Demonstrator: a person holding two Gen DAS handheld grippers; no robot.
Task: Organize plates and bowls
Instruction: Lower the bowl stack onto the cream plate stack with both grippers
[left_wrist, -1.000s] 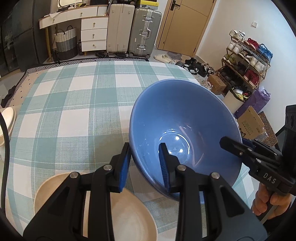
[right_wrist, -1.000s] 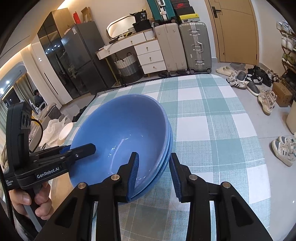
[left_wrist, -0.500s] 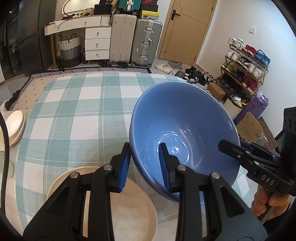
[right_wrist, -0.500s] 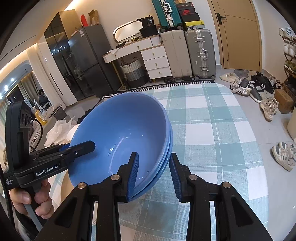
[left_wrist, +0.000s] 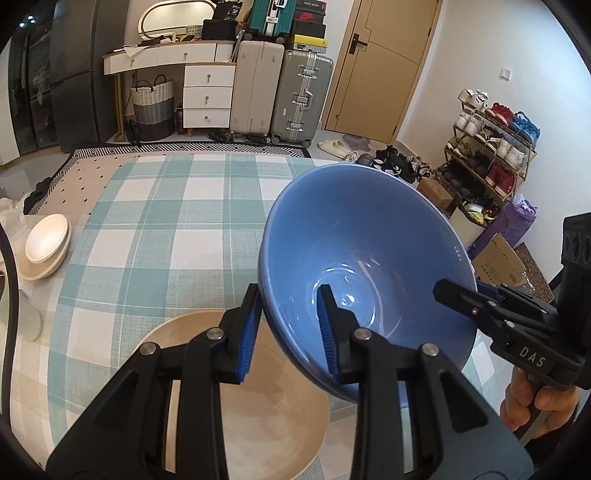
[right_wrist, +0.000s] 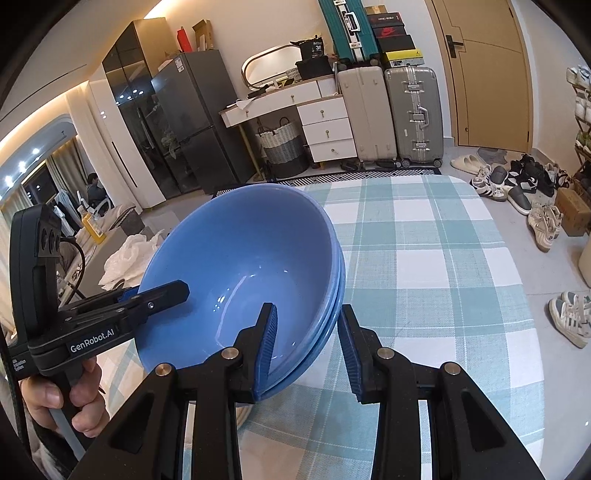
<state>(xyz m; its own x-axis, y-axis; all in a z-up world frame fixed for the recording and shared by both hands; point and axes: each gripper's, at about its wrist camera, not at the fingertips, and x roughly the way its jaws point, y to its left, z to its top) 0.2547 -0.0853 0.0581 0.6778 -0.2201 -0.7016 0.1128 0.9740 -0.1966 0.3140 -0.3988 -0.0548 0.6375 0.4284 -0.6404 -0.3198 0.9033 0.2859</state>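
Two nested blue bowls (left_wrist: 365, 243) hang in the air above the checked table, tilted; they also show in the right wrist view (right_wrist: 243, 266). My left gripper (left_wrist: 290, 328) is shut on their near-left rim, one finger inside and one outside. My right gripper (right_wrist: 306, 347) is shut on the opposite rim and also shows in the left wrist view (left_wrist: 491, 306). A large beige plate (left_wrist: 266, 413) lies on the table below the bowls. White bowls (left_wrist: 46, 245) are stacked at the table's left edge.
The table has a green and white checked cloth (left_wrist: 177, 221). Beyond it stand suitcases (left_wrist: 280, 96), a white dresser (left_wrist: 207, 92), a basket and a shoe rack (left_wrist: 491, 147). A cardboard box (left_wrist: 498, 258) lies on the floor to the right.
Both grippers have lifted the blue bowls higher and drawn them back towards me. The beige plate and the white bowls at the left show more fully.
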